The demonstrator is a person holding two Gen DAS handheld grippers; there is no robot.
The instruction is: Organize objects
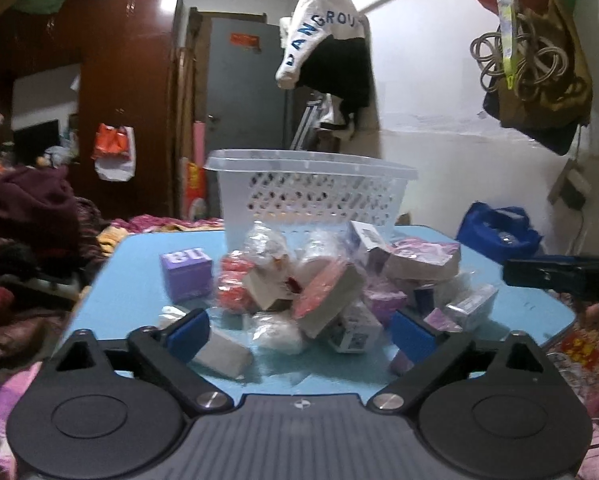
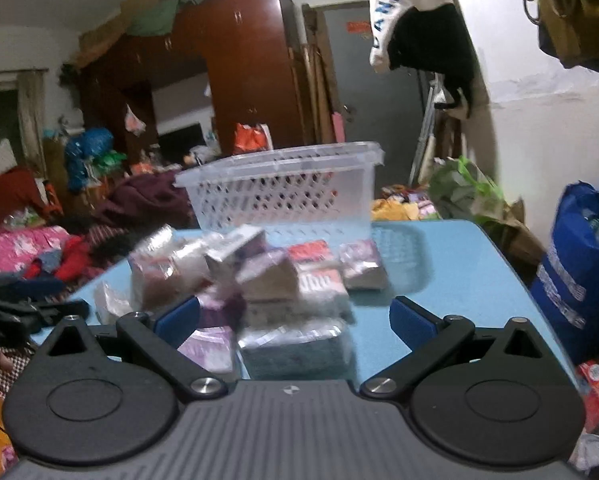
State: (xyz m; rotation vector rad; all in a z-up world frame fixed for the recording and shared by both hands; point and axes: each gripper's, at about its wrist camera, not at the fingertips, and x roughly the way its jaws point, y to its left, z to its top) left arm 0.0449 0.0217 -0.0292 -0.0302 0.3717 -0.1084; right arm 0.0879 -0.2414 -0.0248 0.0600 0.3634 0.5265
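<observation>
A pile of small boxes and plastic-wrapped packets lies on a light blue table. Behind it stands a clear perforated plastic basket. A purple cube box sits apart at the pile's left. My left gripper is open and empty at the pile's near edge. In the right wrist view the same pile and basket show. My right gripper is open and empty, with a wrapped packet and a pink packet lying between its fingers. The right gripper's tip also shows in the left wrist view.
The table is edged by a cluttered bed with clothes on the left and a blue bag on the right. A wardrobe, a grey door and hanging clothes stand behind.
</observation>
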